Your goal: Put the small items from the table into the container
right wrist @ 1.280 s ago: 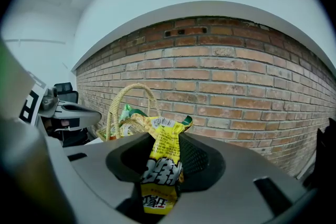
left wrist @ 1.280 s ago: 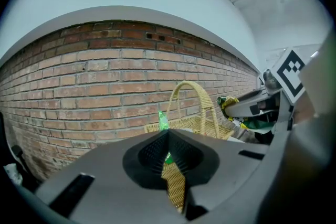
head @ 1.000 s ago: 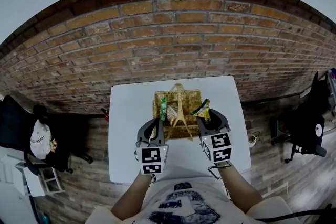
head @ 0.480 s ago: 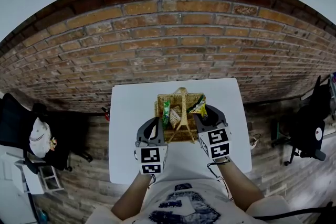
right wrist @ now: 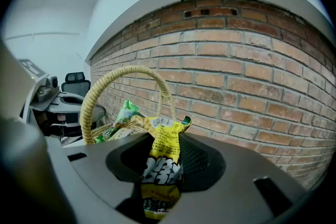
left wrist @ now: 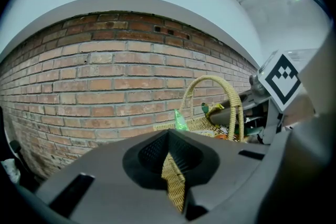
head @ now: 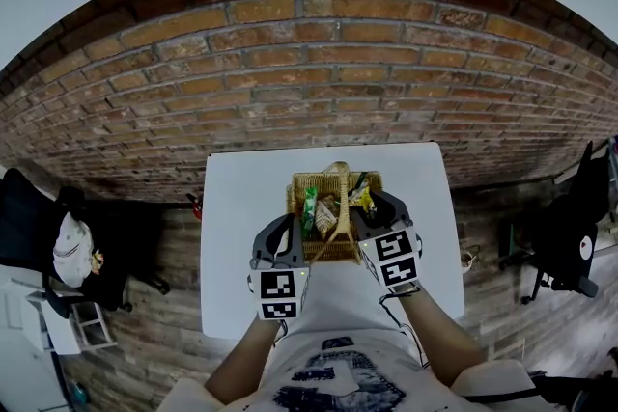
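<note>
A woven basket (head: pixel 307 179) with a tall handle (head: pixel 337 171) stands in the middle of the white table (head: pixel 237 207). It holds a green packet (head: pixel 309 206) and other small packets. My left gripper (head: pixel 288 227) is shut on the basket's near-left rim; in the left gripper view the woven edge (left wrist: pixel 174 183) sits pinched between the jaws. My right gripper (head: pixel 365 209) is shut on a yellow snack packet (right wrist: pixel 161 150) and holds it over the basket's right side. Behind the packet, the right gripper view shows the handle (right wrist: pixel 113 77) and the green packet (right wrist: pixel 124 112).
A brick wall (head: pixel 319 82) runs right behind the table. A black office chair (head: pixel 570 227) stands on the floor to the right. To the left, a dark chair carries a white bag (head: pixel 72 256). My right gripper's marker cube (left wrist: pixel 283 78) shows in the left gripper view.
My right gripper has carried the yellow packet leftward, from beside the basket's right edge to over the basket. The left gripper has kept its hold on the rim.
</note>
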Demonstrator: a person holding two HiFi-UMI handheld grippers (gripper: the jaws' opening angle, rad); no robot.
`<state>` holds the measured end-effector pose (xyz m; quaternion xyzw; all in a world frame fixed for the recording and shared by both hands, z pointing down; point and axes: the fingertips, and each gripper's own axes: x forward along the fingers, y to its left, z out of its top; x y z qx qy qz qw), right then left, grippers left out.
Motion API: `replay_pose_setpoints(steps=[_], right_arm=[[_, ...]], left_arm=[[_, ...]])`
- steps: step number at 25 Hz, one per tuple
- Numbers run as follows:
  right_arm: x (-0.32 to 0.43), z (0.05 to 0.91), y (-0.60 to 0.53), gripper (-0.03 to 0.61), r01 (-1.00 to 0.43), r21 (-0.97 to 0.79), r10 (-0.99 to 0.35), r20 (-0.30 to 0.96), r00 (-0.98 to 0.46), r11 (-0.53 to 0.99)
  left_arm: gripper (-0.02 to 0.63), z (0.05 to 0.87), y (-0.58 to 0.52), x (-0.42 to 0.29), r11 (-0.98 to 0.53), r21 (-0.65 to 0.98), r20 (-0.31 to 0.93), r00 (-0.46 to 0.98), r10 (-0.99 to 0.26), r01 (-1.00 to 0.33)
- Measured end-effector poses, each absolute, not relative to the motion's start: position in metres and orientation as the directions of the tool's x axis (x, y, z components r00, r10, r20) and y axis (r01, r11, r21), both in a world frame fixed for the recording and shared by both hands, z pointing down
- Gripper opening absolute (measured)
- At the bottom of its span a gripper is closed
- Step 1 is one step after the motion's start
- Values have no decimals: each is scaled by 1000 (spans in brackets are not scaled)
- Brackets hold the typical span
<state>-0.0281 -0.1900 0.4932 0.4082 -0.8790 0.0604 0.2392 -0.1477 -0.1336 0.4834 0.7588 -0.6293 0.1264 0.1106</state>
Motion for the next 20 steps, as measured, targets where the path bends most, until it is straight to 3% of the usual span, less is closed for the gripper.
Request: replay_pose_setpoints(steps=[8,20], right_arm=[[-44,494,-194,164,-689,167,-664,497,-559,705],[-50,491,-197,164,-670,128,-637,481,-603,731]], left_arm=[[48,489,-136,-150,-182,18,337,177,-925,-983],[48,496,-139,-153,-180,34,346,181,-921,-983]])
